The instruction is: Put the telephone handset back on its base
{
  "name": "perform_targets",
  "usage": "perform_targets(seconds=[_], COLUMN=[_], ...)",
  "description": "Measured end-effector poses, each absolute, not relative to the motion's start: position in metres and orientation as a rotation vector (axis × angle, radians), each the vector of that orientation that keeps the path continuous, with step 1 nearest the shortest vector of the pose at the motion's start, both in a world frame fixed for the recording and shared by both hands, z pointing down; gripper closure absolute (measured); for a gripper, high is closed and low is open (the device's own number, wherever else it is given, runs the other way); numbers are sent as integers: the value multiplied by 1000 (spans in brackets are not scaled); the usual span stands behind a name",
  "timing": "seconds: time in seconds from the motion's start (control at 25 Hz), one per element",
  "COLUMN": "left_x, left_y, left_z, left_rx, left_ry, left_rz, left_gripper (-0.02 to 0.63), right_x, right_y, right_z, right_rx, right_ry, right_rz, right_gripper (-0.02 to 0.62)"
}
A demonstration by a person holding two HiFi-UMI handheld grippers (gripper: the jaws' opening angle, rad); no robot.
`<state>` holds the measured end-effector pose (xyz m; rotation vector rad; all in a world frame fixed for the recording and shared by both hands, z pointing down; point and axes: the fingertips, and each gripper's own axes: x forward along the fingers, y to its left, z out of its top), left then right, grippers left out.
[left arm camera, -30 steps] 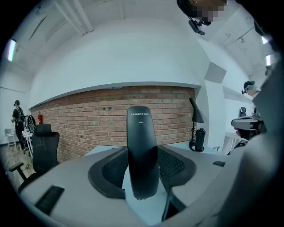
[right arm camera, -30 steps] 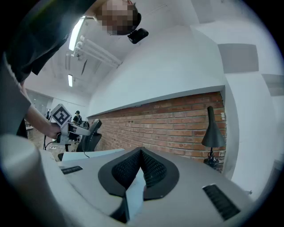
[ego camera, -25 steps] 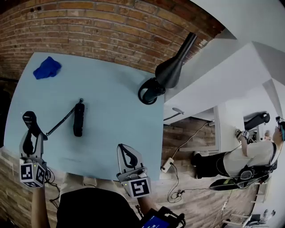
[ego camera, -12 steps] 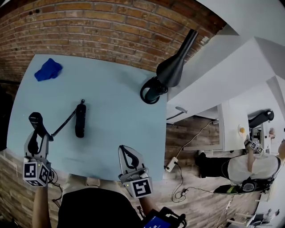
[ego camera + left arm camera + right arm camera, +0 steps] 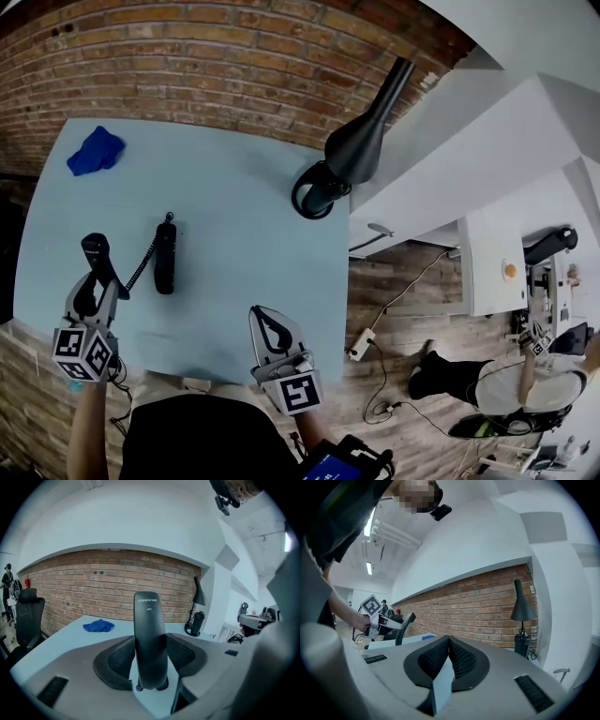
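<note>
The black telephone base point(image 5: 166, 255) lies on the light blue table point(image 5: 253, 234), left of centre. A coiled cord point(image 5: 142, 266) runs from it to the black handset point(image 5: 97, 259), which my left gripper point(image 5: 95, 287) holds above the table's left front part, just left of the base. In the left gripper view the handset point(image 5: 150, 639) stands upright, clamped between the jaws of the left gripper point(image 5: 151, 654). Over the table's front edge, my right gripper point(image 5: 263, 321) is shut with nothing in it; in its own view the right gripper point(image 5: 448, 649) has its pads pressed together.
A blue cloth point(image 5: 95, 150) lies at the table's far left corner. A black desk lamp point(image 5: 349, 156) stands at the far right corner, against the brick wall point(image 5: 234, 56). A power strip and cables point(image 5: 361, 349) lie on the floor to the right.
My left gripper has carried the handset to the right and a little forward, closer to the base, and the cord has bunched up. The right gripper has stayed put.
</note>
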<state>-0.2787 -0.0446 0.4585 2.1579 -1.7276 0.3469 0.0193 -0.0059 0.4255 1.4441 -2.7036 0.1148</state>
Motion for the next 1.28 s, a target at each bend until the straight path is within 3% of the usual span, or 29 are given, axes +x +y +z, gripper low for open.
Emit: perform_targets(seconds=[1.28], left_x=[-221], left_y=[-100], left_z=[606], left_rx=[1923], left_ry=[-1406], left_rz=[524], left_gripper=[371], right_x=[50], right_y=[-6], right_z=[454], right_rx=[1525], right_ry=[-2603], right_rz=[256], right_gripper=[584])
